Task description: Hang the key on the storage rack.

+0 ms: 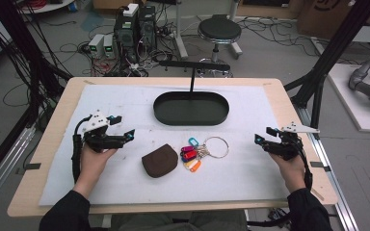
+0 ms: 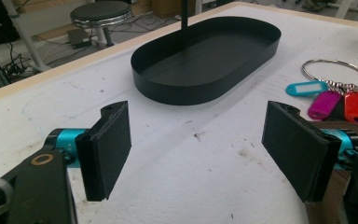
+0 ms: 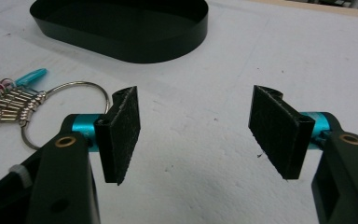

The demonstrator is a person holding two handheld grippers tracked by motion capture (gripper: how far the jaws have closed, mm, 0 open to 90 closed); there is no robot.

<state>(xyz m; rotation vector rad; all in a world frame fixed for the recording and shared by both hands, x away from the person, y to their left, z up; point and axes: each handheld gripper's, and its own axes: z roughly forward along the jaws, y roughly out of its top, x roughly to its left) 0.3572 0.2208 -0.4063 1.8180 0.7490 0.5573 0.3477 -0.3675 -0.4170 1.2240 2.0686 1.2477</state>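
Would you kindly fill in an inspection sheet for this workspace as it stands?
Surface: wooden table under a white mat, lightly smudged.
Job's things: brown pouch beside key ring with coloured tags; black oval tray behind them, empty.
Clutter: nothing seen.
Grippers: left gripper and right gripper both open, holding nothing.
Cables: one trails from each gripper; a tangle on the floor.
Surroundings: stool, computer towers.

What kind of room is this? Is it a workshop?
Probably a lab or workshop for recording tests. Computer towers and tangled cables sit on the floor, black frame poles surround the table, and a stool stands behind it.
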